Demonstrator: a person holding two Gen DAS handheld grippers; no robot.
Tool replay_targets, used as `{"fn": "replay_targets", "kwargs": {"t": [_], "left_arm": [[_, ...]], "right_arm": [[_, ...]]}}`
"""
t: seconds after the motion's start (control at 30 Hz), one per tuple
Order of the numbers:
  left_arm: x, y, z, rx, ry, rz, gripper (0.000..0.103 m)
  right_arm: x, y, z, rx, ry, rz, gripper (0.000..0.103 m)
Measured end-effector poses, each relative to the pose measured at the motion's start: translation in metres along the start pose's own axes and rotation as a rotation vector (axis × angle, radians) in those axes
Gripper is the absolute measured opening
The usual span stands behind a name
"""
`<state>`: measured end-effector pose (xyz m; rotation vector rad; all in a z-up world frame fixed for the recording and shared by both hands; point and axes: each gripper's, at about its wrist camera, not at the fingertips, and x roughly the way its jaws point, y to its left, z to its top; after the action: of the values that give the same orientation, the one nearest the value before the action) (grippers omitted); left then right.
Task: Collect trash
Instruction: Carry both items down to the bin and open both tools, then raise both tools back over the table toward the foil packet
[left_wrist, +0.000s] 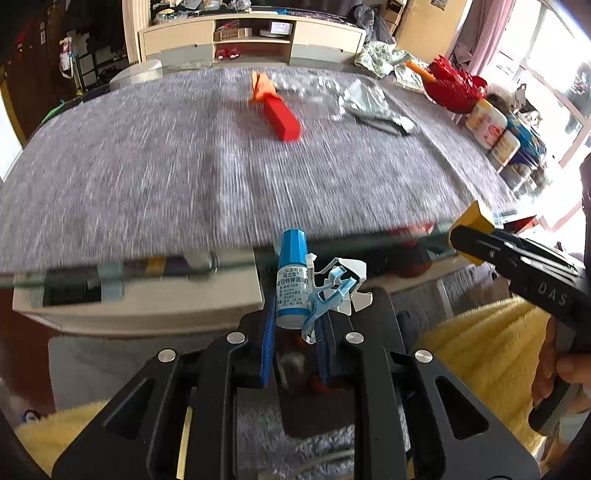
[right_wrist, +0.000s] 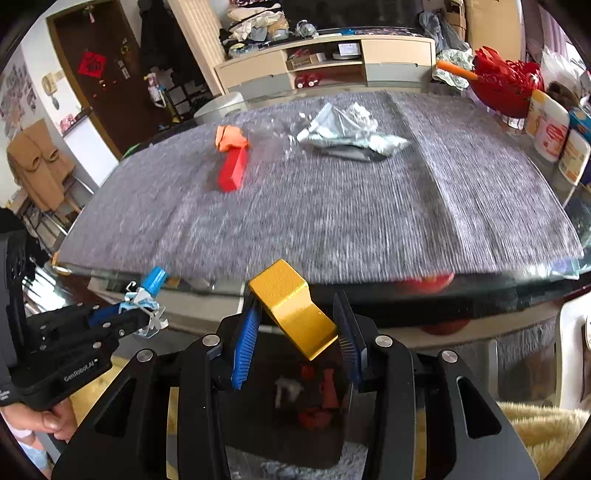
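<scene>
Honestly, the left gripper (left_wrist: 295, 317), clamped on a small bottle (left_wrist: 291, 280) and plastic scrap (left_wrist: 336, 288) low in frame, may shed the loose scrap, while the right gripper (right_wrist: 295, 325) pinches a yellow block (right_wrist: 291, 306) only by its corners.

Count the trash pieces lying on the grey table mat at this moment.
4: an orange crumpled wrapper at the far left, touching a red box nearer; clear crinkled plastic in the far middle; a silver foil bag right of it. More may hide underneath.
</scene>
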<state>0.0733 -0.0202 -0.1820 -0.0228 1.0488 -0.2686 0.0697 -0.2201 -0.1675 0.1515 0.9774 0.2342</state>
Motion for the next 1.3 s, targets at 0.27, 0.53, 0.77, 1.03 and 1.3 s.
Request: {"fn": "replay_targets", "kwargs": {"t": [0.27,0.53,0.77,1.03,1.3], "left_arm": [[0.011,-0.011,-0.044,0.004,0.071,-0.028,0.018],[0.039,-0.016,-0.073,-0.012,0.167,-0.056,0.018],[0.062,-0.02,-0.083,-0.012,0.234,-0.069,0.018],[0.074,-0.019,-0.085,-0.015,0.28,-0.075,0.023],[0.074,-0.02,-0.081,-0.007,0.272,-0.061,0.055]], "right_arm": [[0.013,0.001,-0.037,0.009,0.064,-0.008,0.042],[0.042,0.0,-0.068,0.03,0.157,-0.025,0.042],[0.066,0.002,-0.083,0.024,0.244,-0.031,0.042],[0.076,0.001,-0.081,0.034,0.292,-0.028,0.044],[0.075,-0.004,-0.076,0.05,0.284,-0.036,0.068]]}}
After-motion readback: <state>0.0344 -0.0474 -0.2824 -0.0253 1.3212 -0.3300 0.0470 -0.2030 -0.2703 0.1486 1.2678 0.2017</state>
